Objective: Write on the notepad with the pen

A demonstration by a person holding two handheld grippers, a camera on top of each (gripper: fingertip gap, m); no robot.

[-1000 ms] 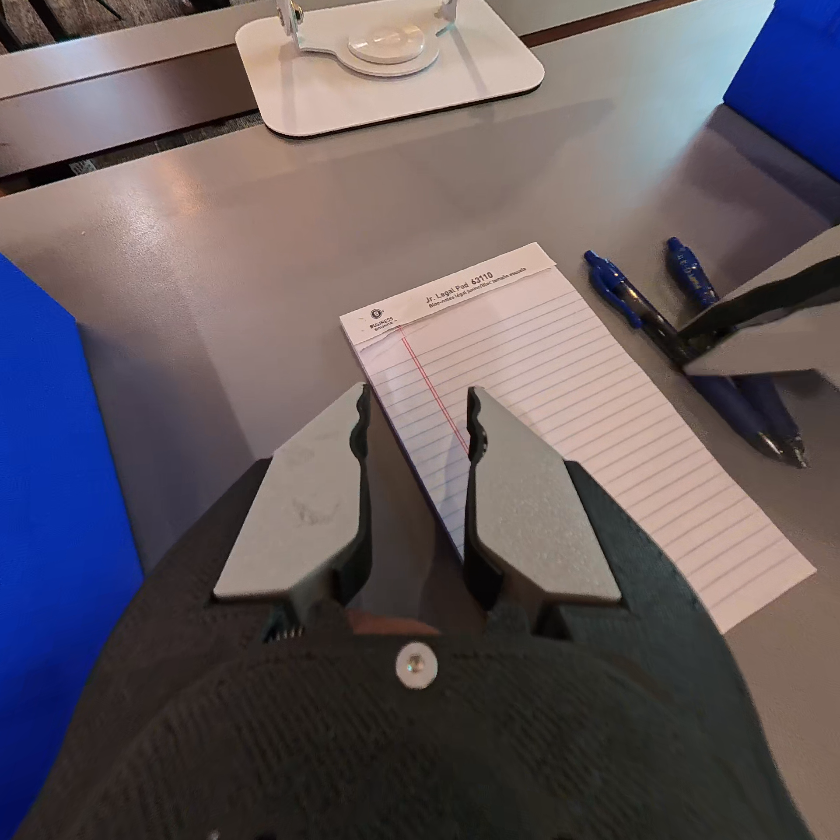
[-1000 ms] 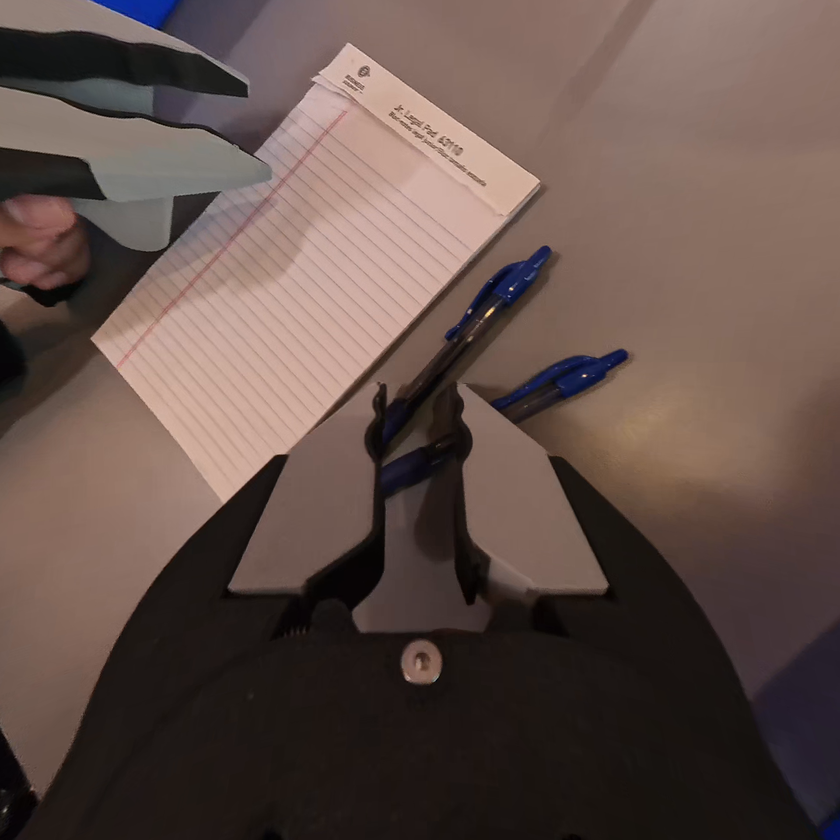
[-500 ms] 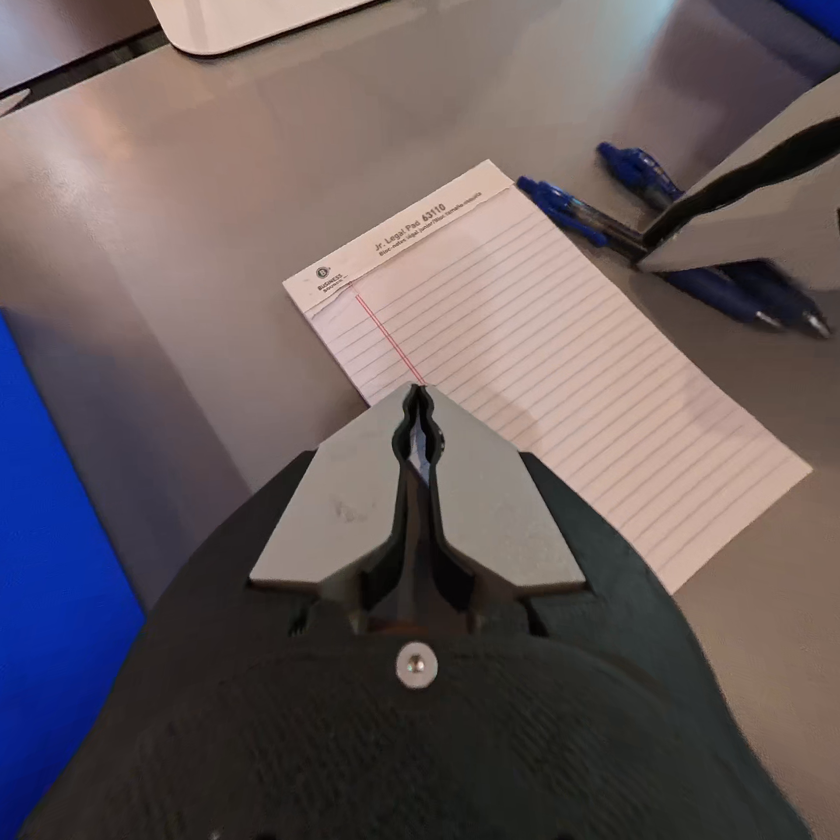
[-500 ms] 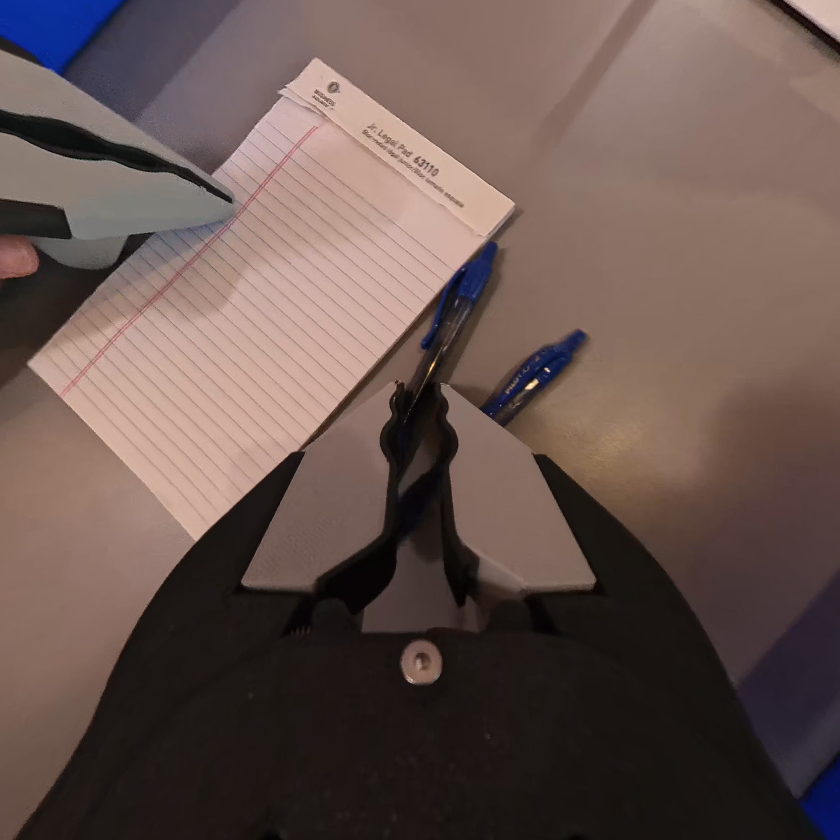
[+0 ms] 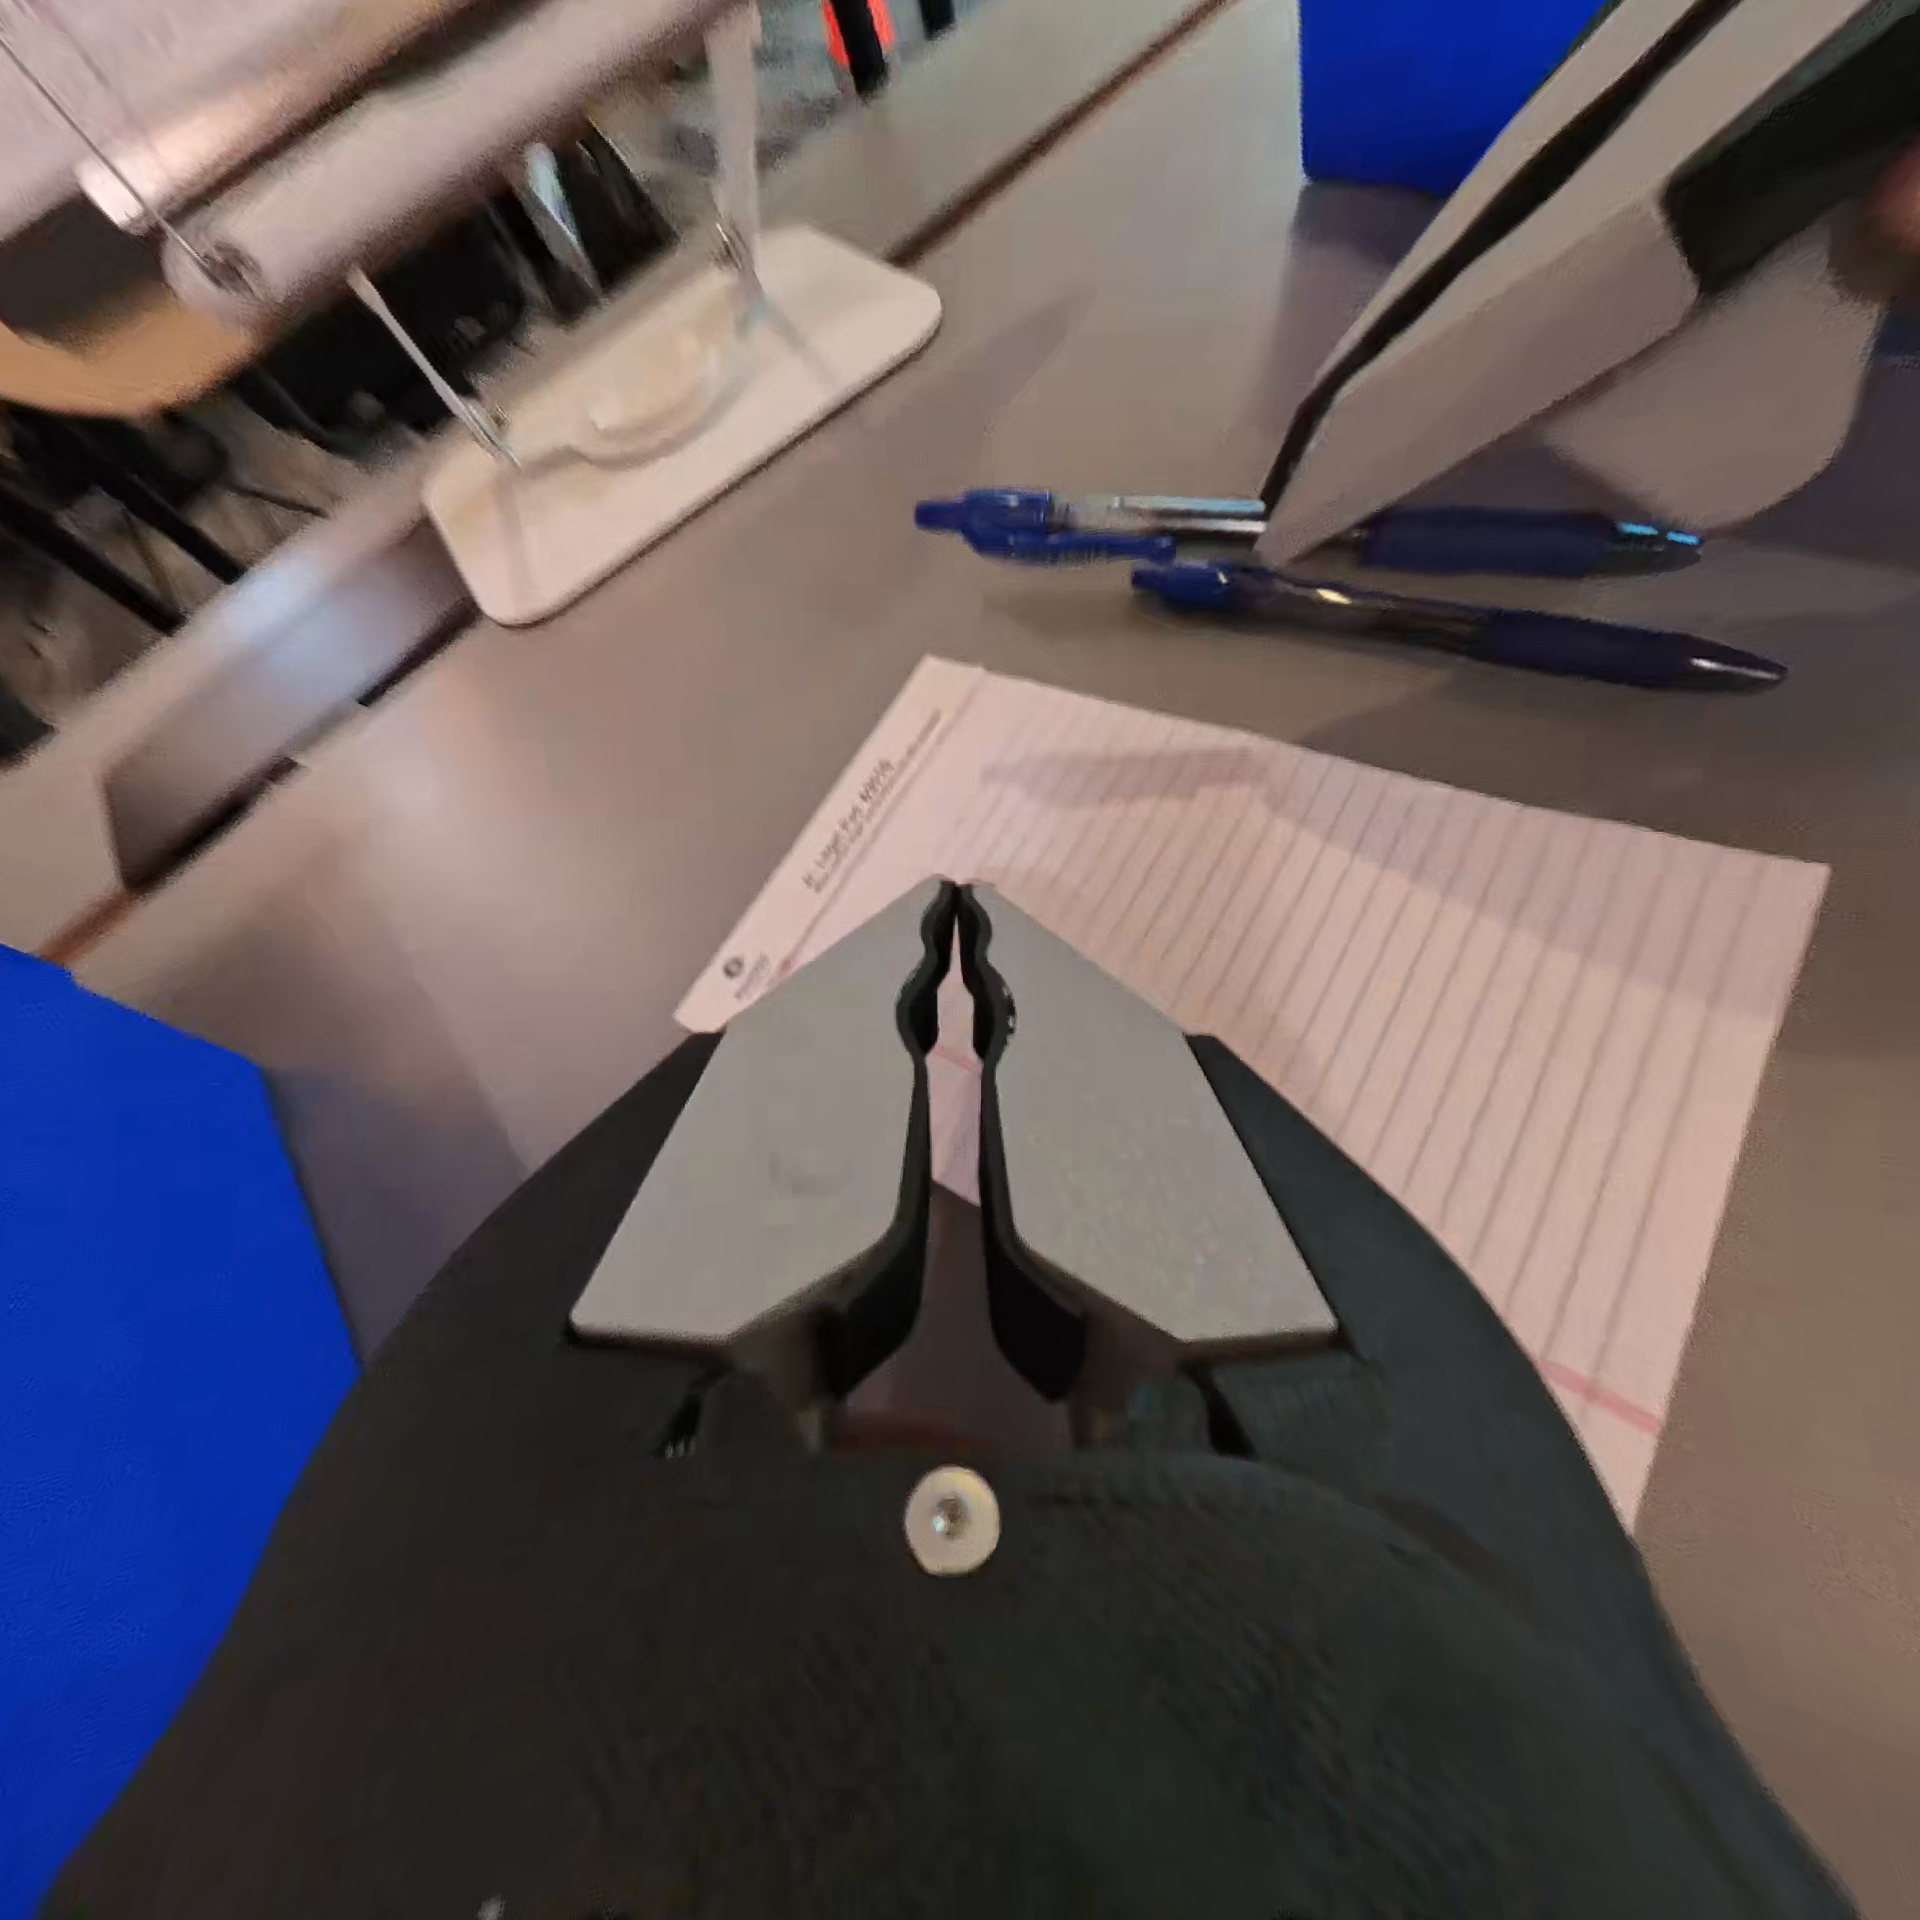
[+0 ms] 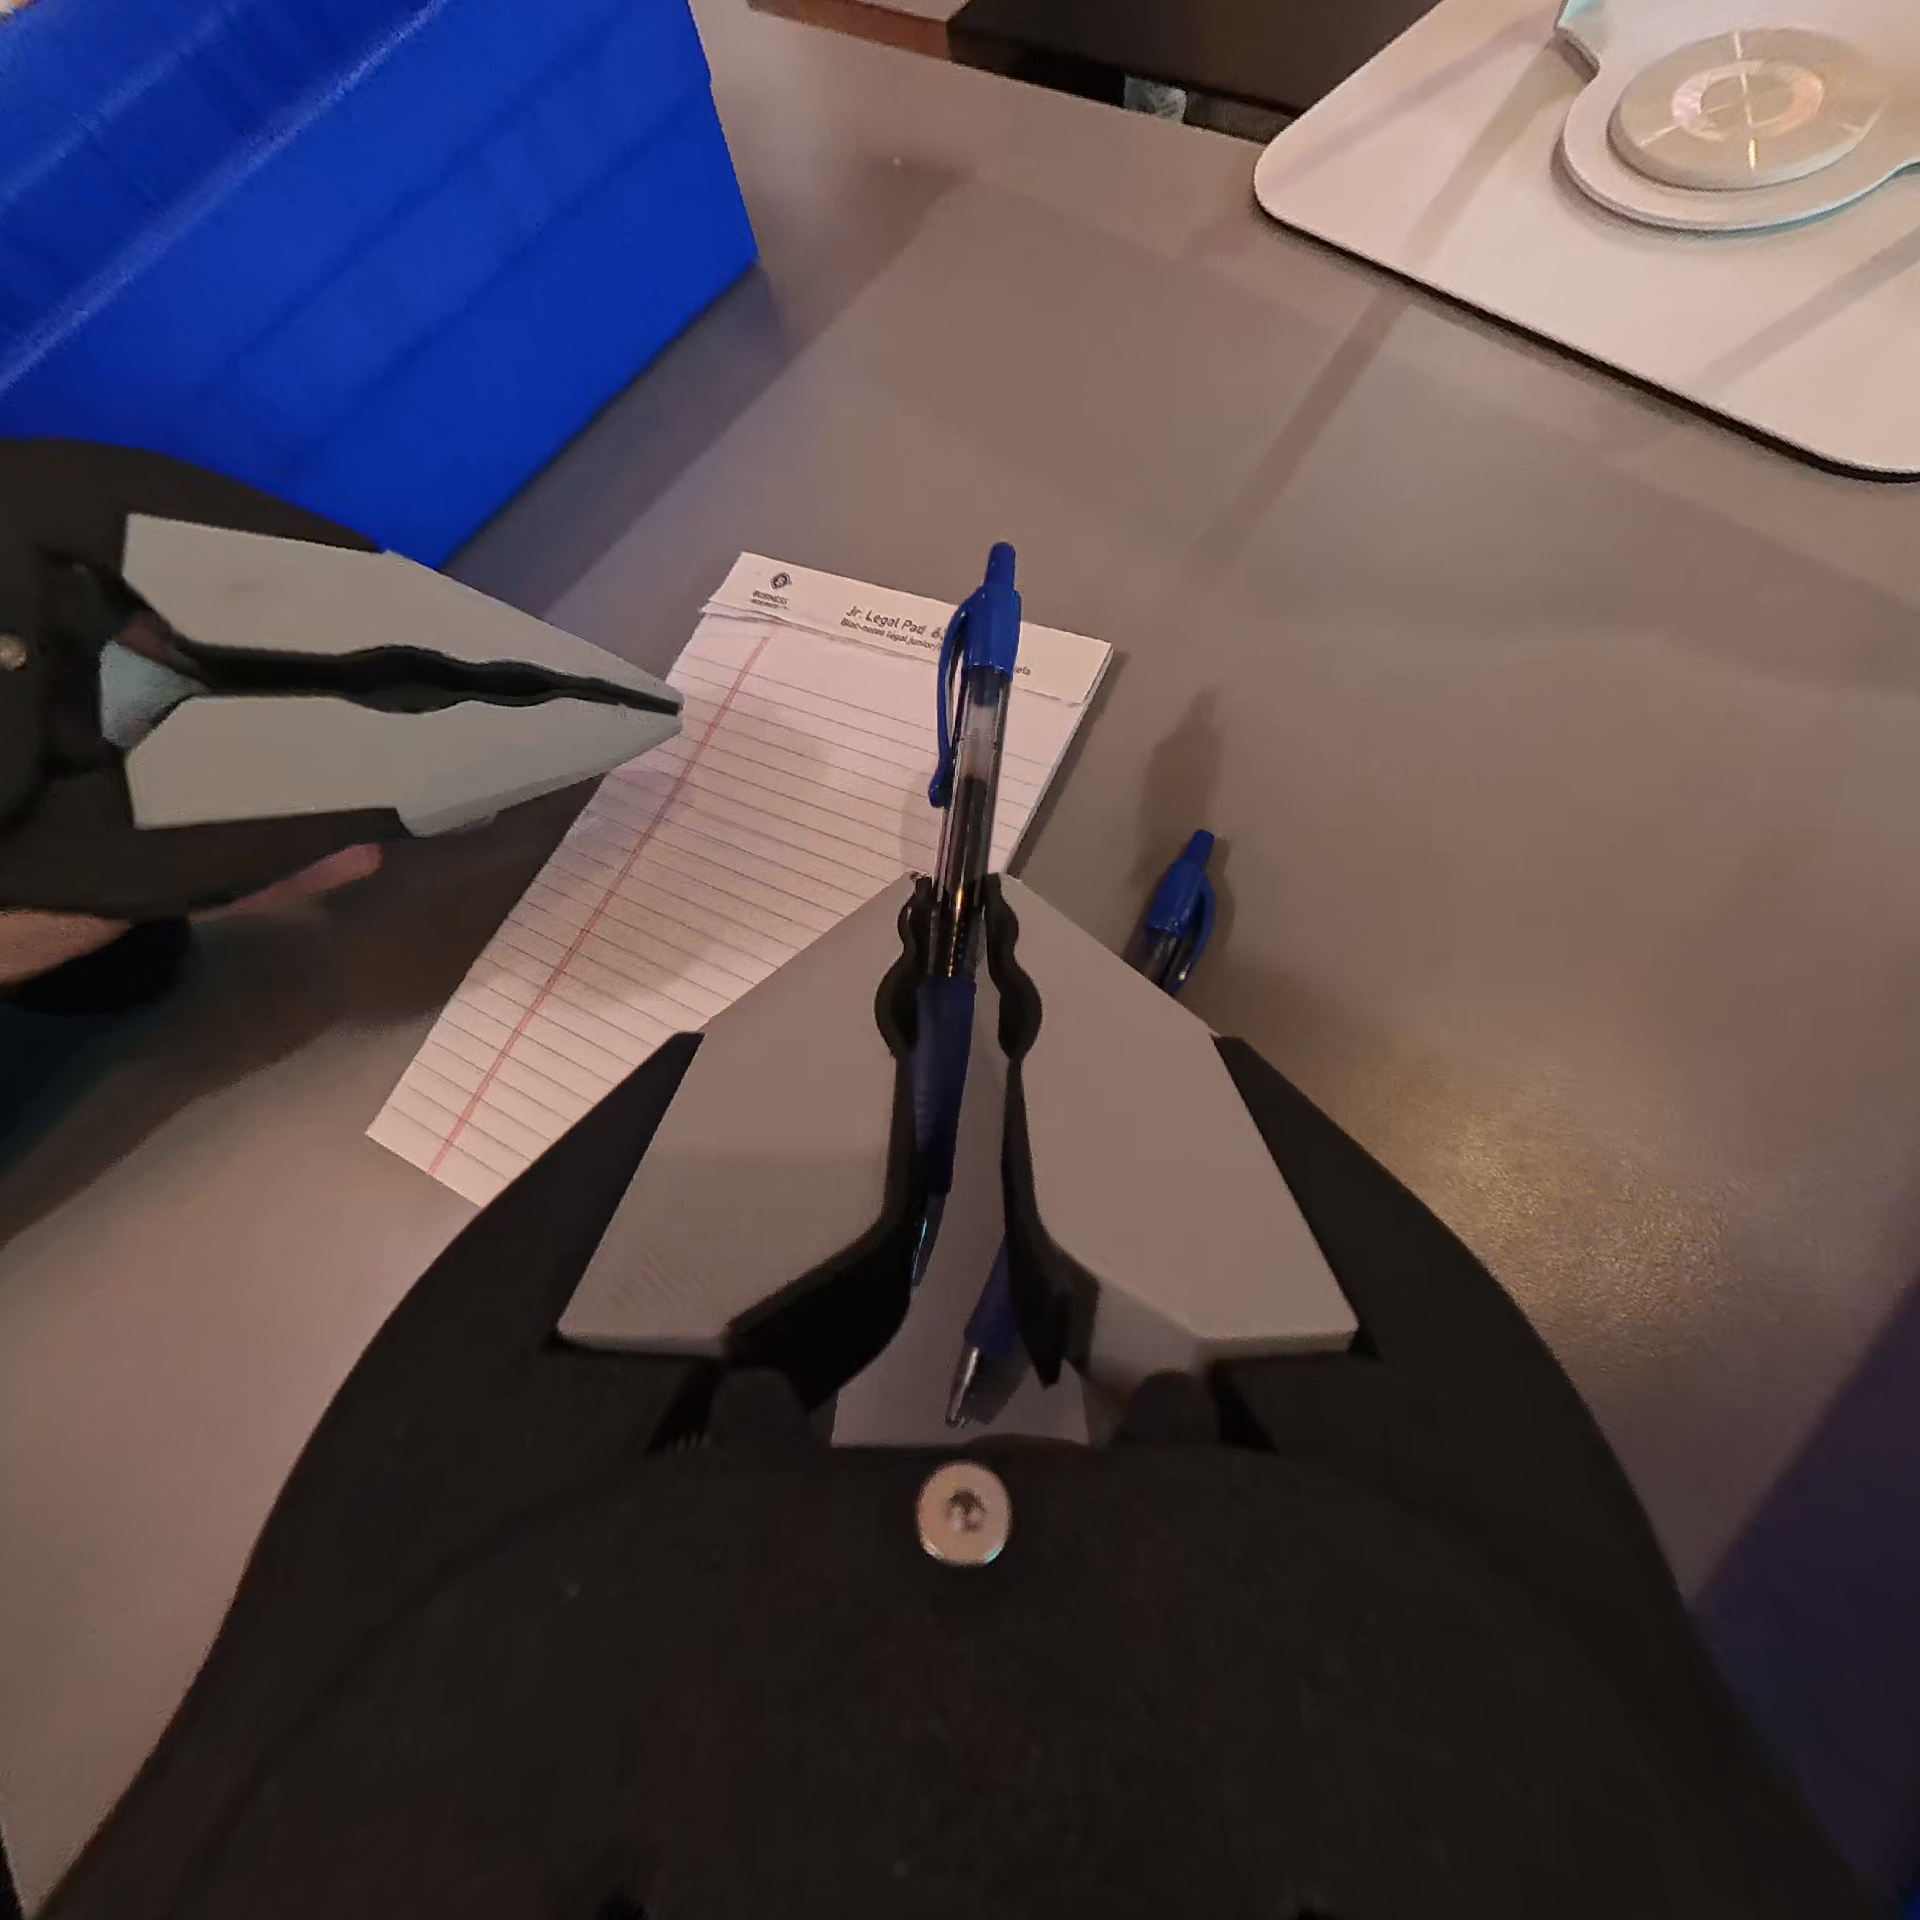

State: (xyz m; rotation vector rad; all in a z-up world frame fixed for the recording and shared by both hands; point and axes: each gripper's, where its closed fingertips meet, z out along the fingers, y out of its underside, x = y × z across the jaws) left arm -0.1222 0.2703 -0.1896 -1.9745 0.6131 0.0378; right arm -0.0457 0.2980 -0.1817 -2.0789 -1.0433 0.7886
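The right gripper (image 6: 954, 896) is clamped on a blue pen (image 6: 971, 727), clicker end jutting past the jaws and tip tucked back toward the handle, likely a pickup grip that needs turning before any writing. The left gripper (image 5: 956, 896), jaws pressed together on nothing, sits over the pad's (image 5: 1403, 966) header corner, apparently to pin it against sliding. The blank lined pad lies flat on the grey counter (image 6: 1455, 831); a spare pen (image 6: 1179, 914) rests just beside the pad's far edge, a blue bin (image 6: 364, 229) beyond its top.
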